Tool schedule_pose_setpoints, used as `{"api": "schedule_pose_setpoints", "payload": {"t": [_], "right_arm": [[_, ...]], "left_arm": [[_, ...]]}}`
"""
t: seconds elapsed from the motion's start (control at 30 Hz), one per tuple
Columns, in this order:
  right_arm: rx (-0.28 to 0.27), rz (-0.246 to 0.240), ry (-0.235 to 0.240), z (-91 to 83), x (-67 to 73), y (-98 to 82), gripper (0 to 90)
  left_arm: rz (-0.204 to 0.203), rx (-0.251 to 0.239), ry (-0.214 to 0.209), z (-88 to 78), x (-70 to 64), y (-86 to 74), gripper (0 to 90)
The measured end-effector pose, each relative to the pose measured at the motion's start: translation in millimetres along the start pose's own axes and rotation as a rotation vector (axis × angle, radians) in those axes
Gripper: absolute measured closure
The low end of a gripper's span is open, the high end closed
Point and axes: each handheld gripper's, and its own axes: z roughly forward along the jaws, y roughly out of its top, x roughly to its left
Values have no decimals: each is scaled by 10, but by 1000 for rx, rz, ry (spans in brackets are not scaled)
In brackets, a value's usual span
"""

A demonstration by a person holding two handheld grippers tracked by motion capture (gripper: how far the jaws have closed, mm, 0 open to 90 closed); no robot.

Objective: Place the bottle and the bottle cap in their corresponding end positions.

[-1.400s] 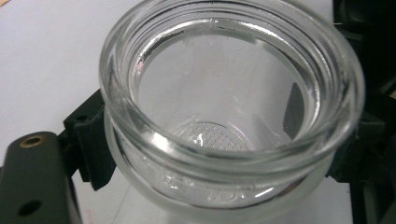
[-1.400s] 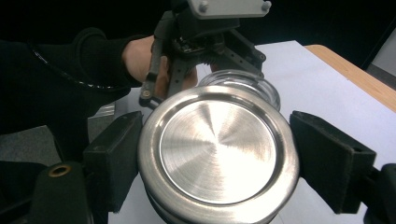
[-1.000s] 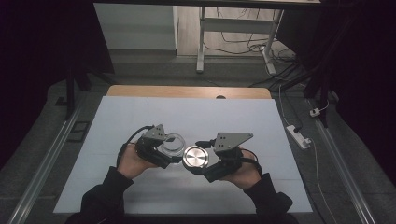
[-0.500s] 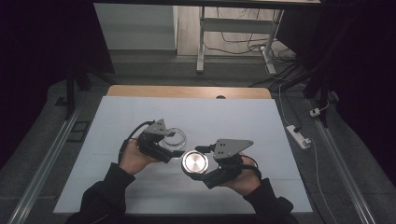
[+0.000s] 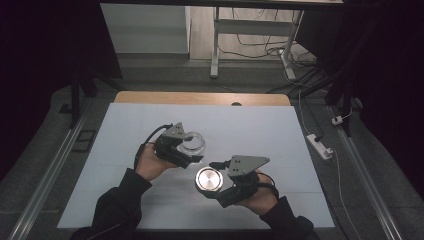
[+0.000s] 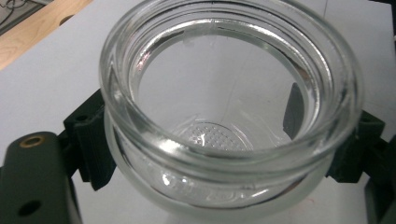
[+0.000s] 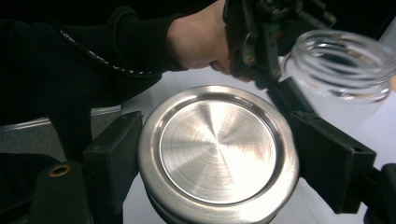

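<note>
A clear glass jar (image 5: pixel 192 143) with an open mouth is clamped between the jaws of my left gripper (image 5: pixel 186 150), above the white table left of centre. In the left gripper view the jar (image 6: pixel 229 107) is empty and the black pads (image 6: pixel 91 140) press on both of its sides. My right gripper (image 5: pixel 215 184) is shut on a round brushed-metal lid (image 5: pixel 209 179), held near the table's front. In the right gripper view the lid (image 7: pixel 217 151) sits between the pads (image 7: pixel 327 161), with the jar (image 7: pixel 341 65) beyond it at the upper right. Lid and jar are apart.
The white table top (image 5: pixel 260 125) has a wooden strip (image 5: pixel 200 98) along its far edge. A white power strip (image 5: pixel 320 145) lies on the floor to the right. Metal rails (image 5: pixel 45 175) run along both sides. A desk frame (image 5: pixel 215 45) stands beyond the table.
The two grippers have drawn apart. The right one has carried the lid off the jar toward the front of the table, and the left one has shifted the jar slightly away.
</note>
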Motion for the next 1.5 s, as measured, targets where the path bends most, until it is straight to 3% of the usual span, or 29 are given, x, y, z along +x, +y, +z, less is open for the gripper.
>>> {"api": "schedule_pose_setpoints", "payload": {"t": [0.47,0.87,1.5], "right_arm": [[38,51,-18,180,-24,-253,199],[49,65,-56,366,-86,-396,199],[115,100,-83,685,-225,-634,199]], "left_arm": [[-14,-17,14,199,162,67,158],[-21,-26,31,403,277,115,158],[-64,-27,81,645,417,-24,158]]}}
